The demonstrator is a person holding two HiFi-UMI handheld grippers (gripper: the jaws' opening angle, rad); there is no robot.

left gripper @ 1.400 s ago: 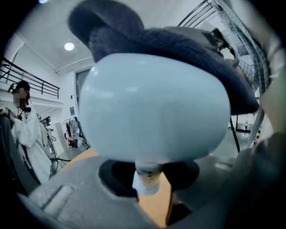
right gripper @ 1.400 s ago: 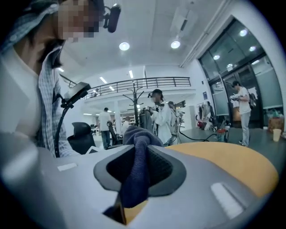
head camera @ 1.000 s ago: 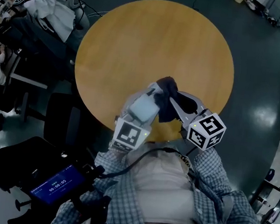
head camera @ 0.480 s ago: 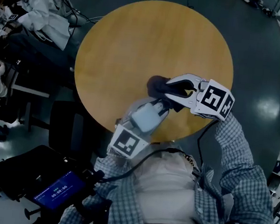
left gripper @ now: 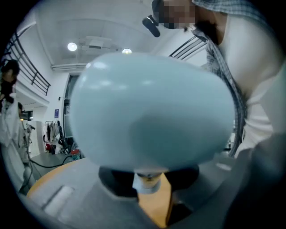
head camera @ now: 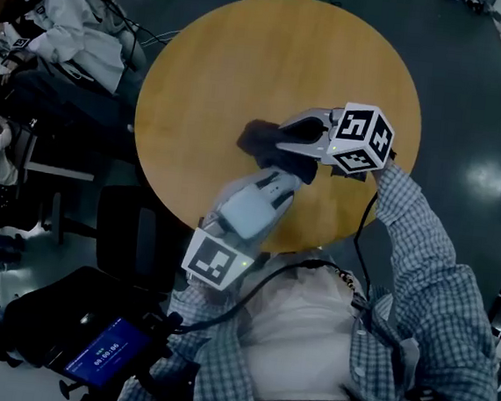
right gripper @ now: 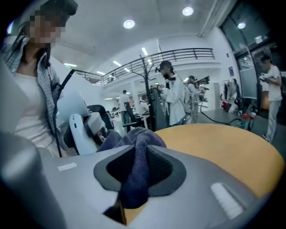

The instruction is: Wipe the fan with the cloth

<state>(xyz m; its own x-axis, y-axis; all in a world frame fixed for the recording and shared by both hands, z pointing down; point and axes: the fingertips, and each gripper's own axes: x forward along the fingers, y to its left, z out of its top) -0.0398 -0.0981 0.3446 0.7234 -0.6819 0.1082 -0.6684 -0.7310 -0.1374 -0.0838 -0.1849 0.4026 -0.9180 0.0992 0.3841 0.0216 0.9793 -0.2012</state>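
Right gripper (head camera: 291, 143) is clamped on the dark cloth (head camera: 258, 140), jaws only a little apart with the fabric bunched between them; the loose end pokes out toward the left of the head view, over the round table (head camera: 211, 59). Left gripper (head camera: 274, 182) is closed around the pale fan (head camera: 252, 206); fan sits just below-left of the cloth, long axis running lower left to upper right, top end nearest the cloth; can't tell if they touch. I'd guess the cloth hand does the rubbing.
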